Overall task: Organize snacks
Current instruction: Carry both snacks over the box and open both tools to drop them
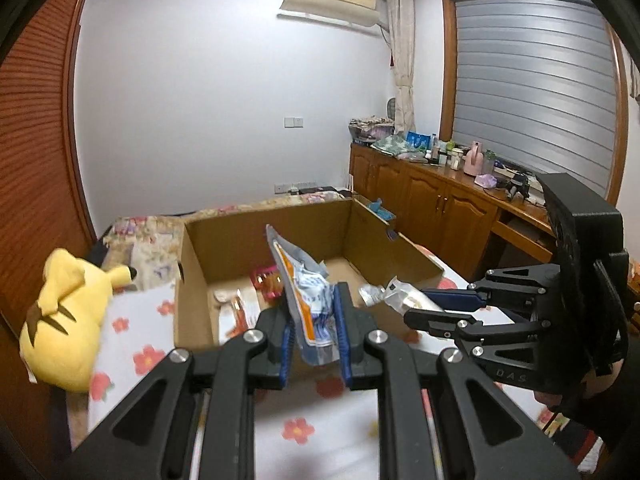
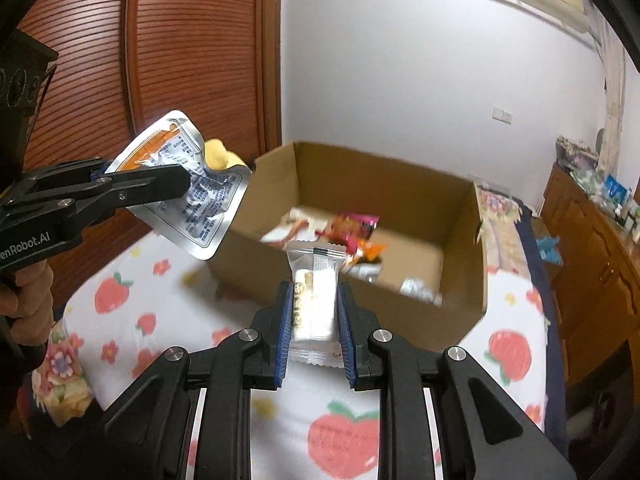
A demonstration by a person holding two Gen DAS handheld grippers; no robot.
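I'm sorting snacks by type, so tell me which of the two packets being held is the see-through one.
The clear packet in the right gripper: its pale bar shows through. The left gripper holds an opaque silver pouch.

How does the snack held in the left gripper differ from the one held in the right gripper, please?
The foil pouch in the left gripper is silver with orange print and crumpled; the clear-wrapped white bar in the right gripper is smooth and blocky. The pouch is wide and flat and juts well past the pads, while the bar is narrow. Both are clamped, held short of the cardboard box.
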